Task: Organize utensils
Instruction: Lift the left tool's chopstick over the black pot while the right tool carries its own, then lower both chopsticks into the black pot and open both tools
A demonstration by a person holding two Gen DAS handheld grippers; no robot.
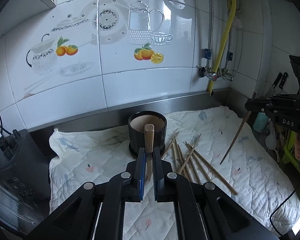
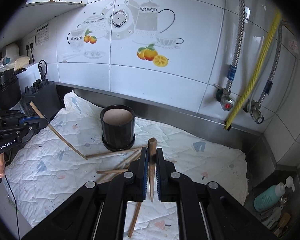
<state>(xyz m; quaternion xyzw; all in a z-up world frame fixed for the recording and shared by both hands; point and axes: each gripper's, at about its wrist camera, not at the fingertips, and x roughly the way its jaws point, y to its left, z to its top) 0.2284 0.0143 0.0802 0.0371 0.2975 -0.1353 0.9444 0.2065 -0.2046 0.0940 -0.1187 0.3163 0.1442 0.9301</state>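
My left gripper is shut on a pale wooden chopstick, held in the air in front of the black cup. My right gripper is shut on a dark brown chopstick, its tip pointing back toward the camera. The black cup stands upright and empty on the white quilted cloth. Several loose chopsticks lie crossed on the cloth just right of the cup, also seen as loose chopsticks. Each view shows the other gripper at its edge: right gripper, left gripper.
A dark blender base stands at the cloth's left end. Water valves and a yellow hose hang on the tiled wall at the right. Knives lean in the corner. A teal soap bottle lies in a recess at the right.
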